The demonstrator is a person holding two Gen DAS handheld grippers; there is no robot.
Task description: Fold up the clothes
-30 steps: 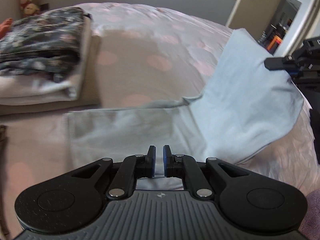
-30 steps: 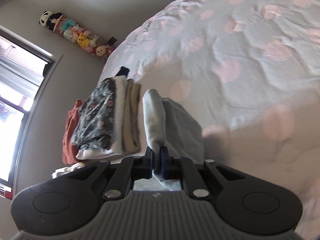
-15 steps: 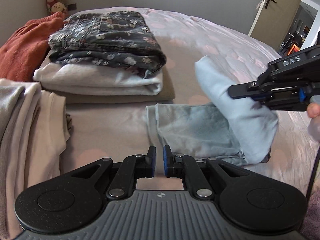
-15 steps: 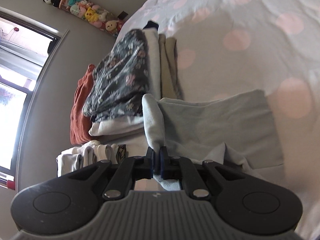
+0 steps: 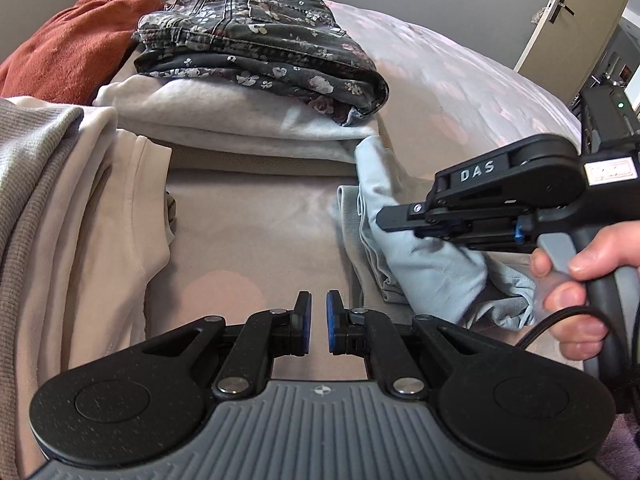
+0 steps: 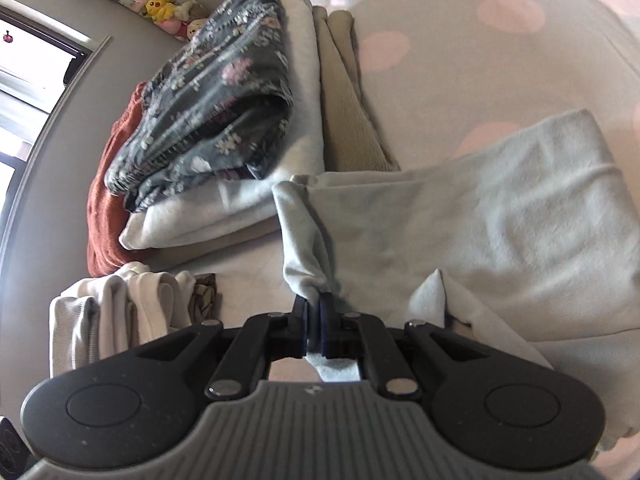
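A light blue garment (image 5: 424, 268) lies folded over on the bed at the right; it also shows in the right wrist view (image 6: 480, 220). My right gripper (image 6: 314, 306) is shut on a bunched edge of it and holds that edge over the folded part, close to the clothes stack. In the left wrist view the right gripper (image 5: 384, 216) reaches in from the right. My left gripper (image 5: 318, 306) hovers over bare bedspread left of the garment, with a narrow gap between its pads and nothing in it.
A stack of folded clothes topped by dark floral jeans (image 5: 256, 48) sits behind the garment. A rust sweater (image 5: 68, 48) lies far left. Beige and cream garments (image 5: 72, 208) lie at the left. The pink-dotted bedspread (image 5: 460, 80) stretches right toward a door (image 5: 568, 12).
My right gripper carried the blue edge leftward and down over the garment, toward the stack. The left gripper swung left, away from the garment, and stayed empty.
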